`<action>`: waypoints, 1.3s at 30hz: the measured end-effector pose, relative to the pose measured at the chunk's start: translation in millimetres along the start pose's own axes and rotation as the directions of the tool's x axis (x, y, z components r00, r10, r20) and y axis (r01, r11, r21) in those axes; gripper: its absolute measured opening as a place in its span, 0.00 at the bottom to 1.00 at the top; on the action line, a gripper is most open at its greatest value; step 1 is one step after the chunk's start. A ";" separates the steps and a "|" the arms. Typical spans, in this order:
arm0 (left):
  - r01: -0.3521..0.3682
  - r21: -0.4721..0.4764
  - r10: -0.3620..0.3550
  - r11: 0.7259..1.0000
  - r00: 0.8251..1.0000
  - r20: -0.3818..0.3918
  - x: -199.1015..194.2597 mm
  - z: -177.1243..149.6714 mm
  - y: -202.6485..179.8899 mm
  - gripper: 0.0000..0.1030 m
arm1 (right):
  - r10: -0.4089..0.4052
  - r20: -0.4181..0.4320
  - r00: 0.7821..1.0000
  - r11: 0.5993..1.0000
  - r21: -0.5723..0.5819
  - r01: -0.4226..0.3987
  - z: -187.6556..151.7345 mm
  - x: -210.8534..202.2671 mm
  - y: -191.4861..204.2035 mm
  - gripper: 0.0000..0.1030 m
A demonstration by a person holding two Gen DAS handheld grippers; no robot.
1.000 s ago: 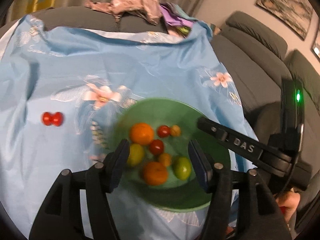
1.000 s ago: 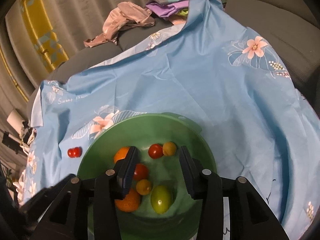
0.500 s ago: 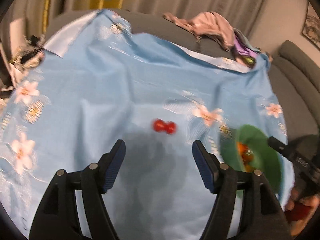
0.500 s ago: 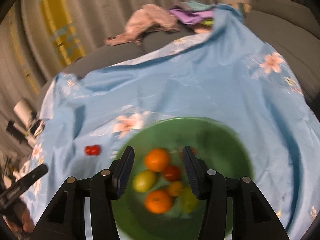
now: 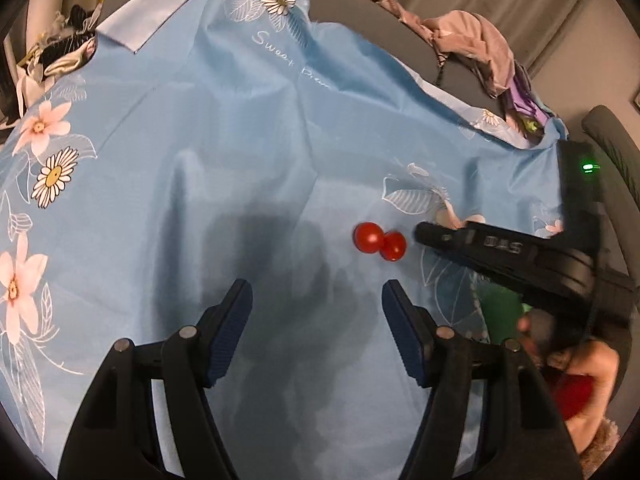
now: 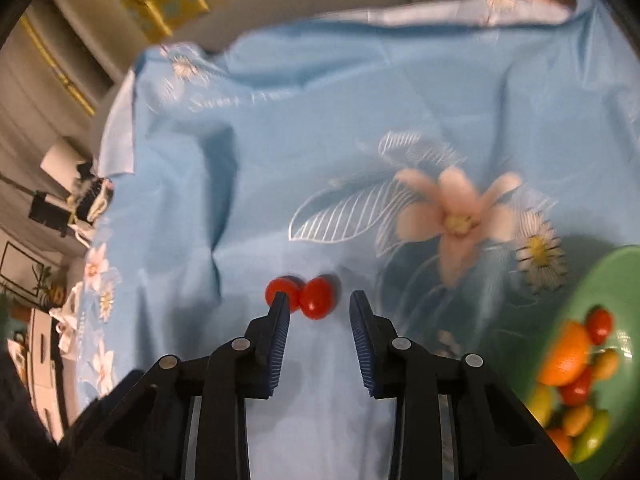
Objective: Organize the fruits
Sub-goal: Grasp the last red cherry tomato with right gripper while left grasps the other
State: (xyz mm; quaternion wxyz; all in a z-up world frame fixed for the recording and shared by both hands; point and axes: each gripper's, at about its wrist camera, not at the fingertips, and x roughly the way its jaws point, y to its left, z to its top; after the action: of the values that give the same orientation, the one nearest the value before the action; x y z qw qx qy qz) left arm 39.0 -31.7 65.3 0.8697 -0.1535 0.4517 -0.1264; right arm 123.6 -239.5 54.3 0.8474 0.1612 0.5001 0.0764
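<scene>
Loose fruit: two small glossy red cherry tomatoes (image 6: pixel 300 296) lie touching each other on the light-blue flower-print cloth (image 5: pixel 240 140), outside the bowl. In the left wrist view the pair (image 5: pixel 380 242) sits at approx 1 o'clock from centre.
Change: 1 s ago both grippers hung over the bowl; now both cams have swung off it onto the tomato pair, w/ the bowl pushed to the edge of each view.
Right gripper: right gripper (image 6: pixel 316 312) is spread apart, holding nothing. Its tips flank the right-hand tomato, and the left tip overlaps the other tomato. Contact w/ the cloth we can't tell, as the frame is blurred.
Left gripper: left gripper (image 5: pixel 316 296) gapes wide, empty, w/ the pair beyond its right tip at 1 o'clock, near but apart.
Bowl: round green plastic bowl (image 6: pixel 616 280) at 4 o'clock in the right view, w/ orange, red and yellow-green fruit inside. In the left view only a green sliver shows, behind the right tool.
Meaning: we judge the right hand is set for the pick and the bowl is the drop spot. Those two look like the last strays.
Risk: the tomatoes touch, so closing on one may roll the other away.
</scene>
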 end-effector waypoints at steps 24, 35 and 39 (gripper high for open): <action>-0.002 -0.030 0.001 1.000 1.000 -0.023 33.5 23.1 -22.7 0.58 | 0.085 0.144 0.986 0.993 -0.093 -0.073 -35.9 -83.8 -24.9 0.26; -0.071 -0.101 0.058 0.992 0.991 -0.120 92.4 35.1 -39.5 0.43 | 0.137 0.181 0.974 0.990 -0.039 -0.132 -26.7 -98.0 -52.3 0.26; -0.106 -0.087 0.097 0.991 0.990 -0.100 102.0 34.6 -43.2 0.27 | 0.141 0.188 0.972 0.990 -0.047 -0.134 -28.1 -102.8 -53.3 0.26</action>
State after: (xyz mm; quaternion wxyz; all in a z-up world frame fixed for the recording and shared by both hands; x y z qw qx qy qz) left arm 121.1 -102.7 24.4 0.8444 -0.1638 0.5055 -0.0681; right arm 47.3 -313.8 107.7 0.8867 0.1876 0.4028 0.1277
